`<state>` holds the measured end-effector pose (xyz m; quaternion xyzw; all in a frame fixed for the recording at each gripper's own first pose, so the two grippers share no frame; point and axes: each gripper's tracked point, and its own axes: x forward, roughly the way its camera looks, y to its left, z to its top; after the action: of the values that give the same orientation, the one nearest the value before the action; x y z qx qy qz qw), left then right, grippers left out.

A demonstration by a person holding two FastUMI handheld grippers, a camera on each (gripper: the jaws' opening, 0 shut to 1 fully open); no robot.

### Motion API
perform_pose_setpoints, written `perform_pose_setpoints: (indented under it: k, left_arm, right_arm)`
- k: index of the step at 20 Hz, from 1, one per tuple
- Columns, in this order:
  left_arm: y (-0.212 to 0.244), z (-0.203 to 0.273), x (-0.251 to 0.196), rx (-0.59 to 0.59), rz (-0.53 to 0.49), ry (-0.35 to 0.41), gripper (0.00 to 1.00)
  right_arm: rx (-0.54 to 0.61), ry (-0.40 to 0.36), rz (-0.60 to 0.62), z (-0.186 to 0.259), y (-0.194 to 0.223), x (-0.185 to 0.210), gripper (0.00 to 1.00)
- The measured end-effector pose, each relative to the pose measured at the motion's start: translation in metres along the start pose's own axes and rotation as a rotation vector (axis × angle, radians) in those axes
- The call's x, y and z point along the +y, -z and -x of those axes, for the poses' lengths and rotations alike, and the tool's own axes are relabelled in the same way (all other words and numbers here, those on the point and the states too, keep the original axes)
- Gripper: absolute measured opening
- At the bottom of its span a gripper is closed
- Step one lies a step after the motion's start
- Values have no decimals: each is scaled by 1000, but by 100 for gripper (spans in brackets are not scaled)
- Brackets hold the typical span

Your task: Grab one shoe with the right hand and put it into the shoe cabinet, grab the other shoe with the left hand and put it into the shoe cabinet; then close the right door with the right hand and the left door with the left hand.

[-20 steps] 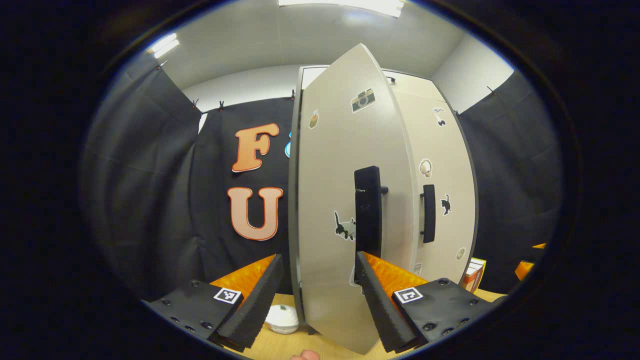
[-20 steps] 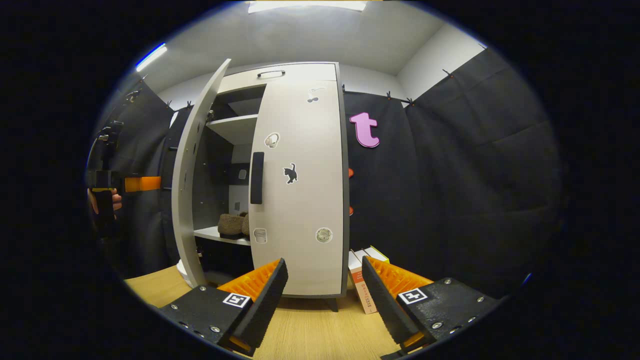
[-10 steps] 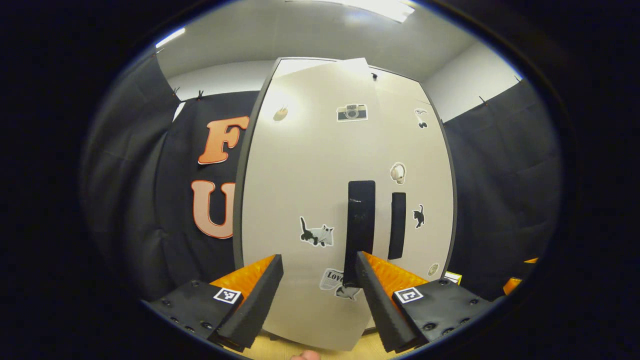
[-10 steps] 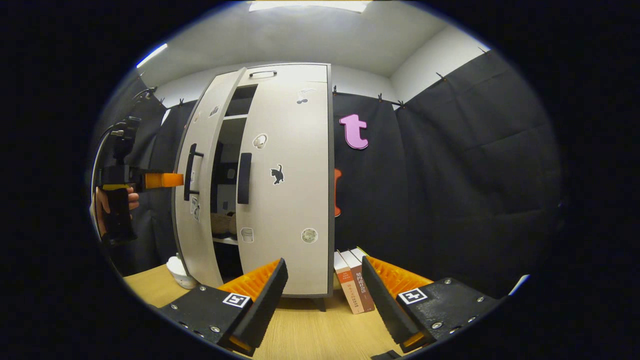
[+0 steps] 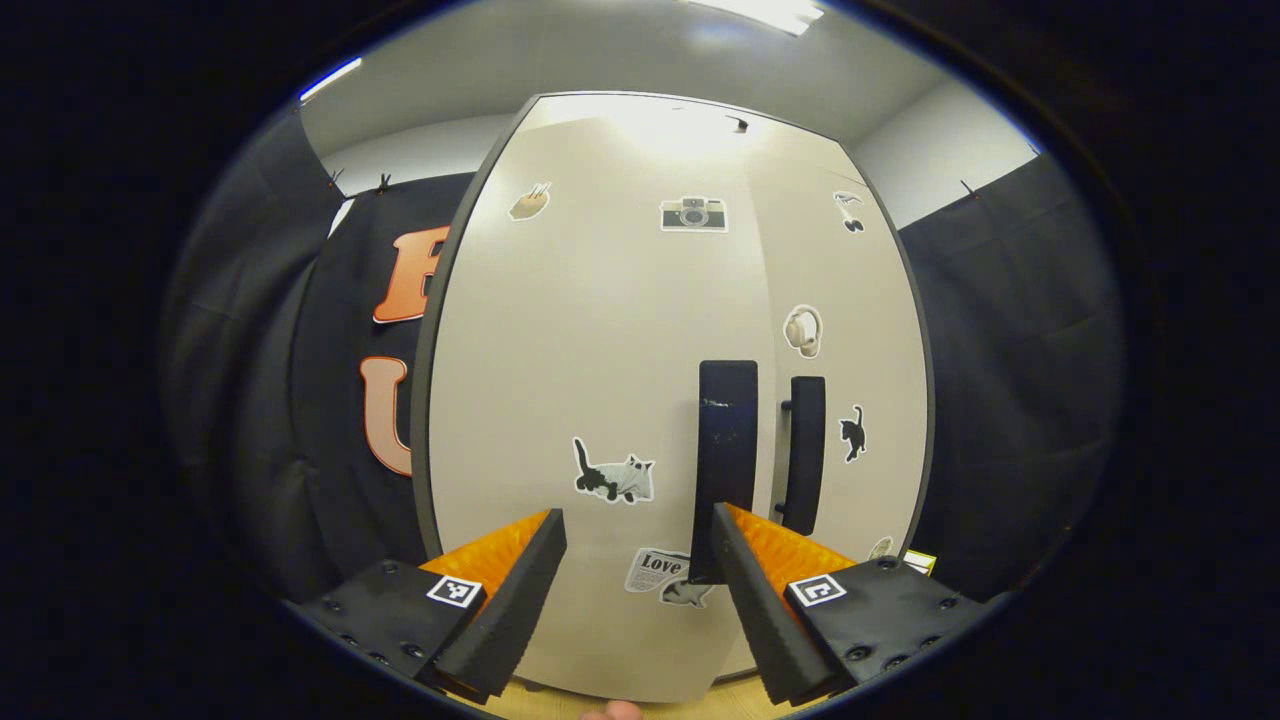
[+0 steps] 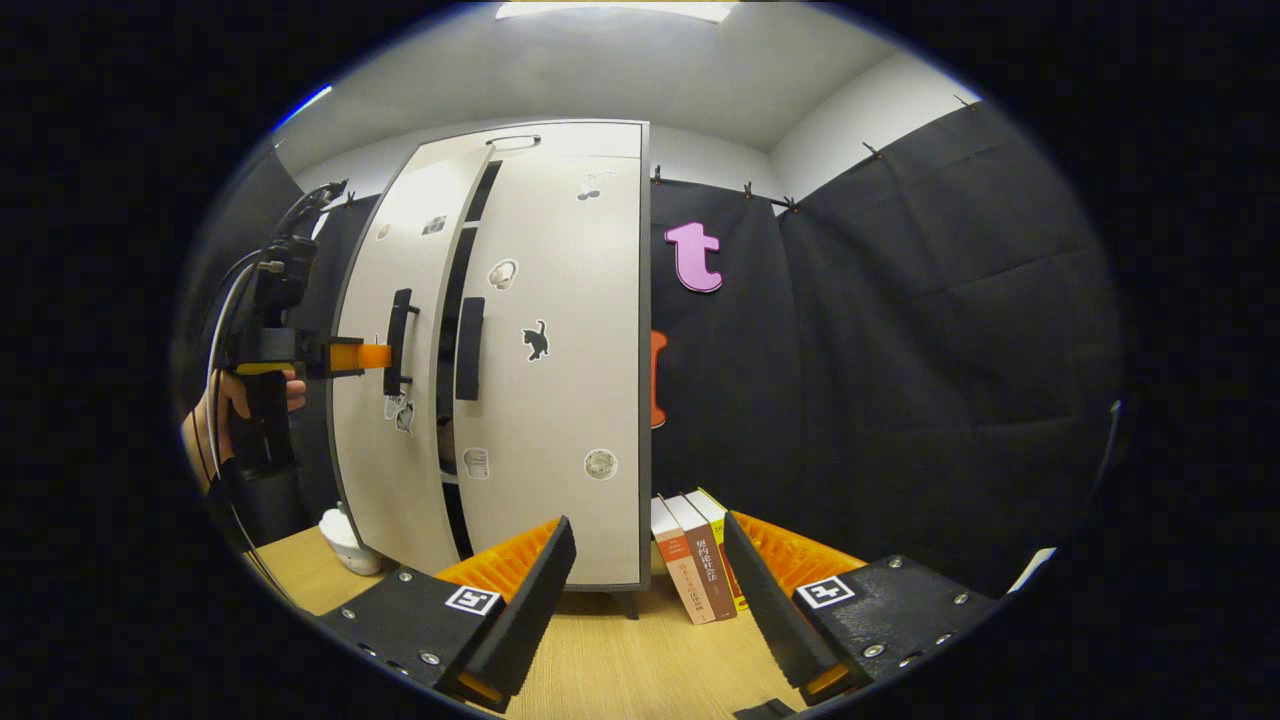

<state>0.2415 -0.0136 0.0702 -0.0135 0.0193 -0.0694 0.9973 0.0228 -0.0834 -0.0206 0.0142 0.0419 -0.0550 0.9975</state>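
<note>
Ceiling light glares on cabinet door [image 5: 600, 330]; edges bow

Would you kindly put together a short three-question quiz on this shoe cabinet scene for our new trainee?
1. True or false: the left door of the shoe cabinet is fully shut.
2. What stands on the floor beside the cabinet, against the black cloth? A) books B) a bucket C) a lamp
3. Fill in: the left tool is at the left door's ____.

Key
1. False: in the right gripper view a dark gap remains between it and the right door.
2. A, books.
3. Handle.
</note>
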Motion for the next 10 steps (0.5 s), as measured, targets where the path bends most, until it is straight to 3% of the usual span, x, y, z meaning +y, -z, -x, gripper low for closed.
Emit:
perform_pose_setpoints:
  k: [10]
  left_arm:
    - [-1,-5,-8,-2,-26,-12,99]
  right_arm:
    - [-8,24,-13,-11,0,-10,92]
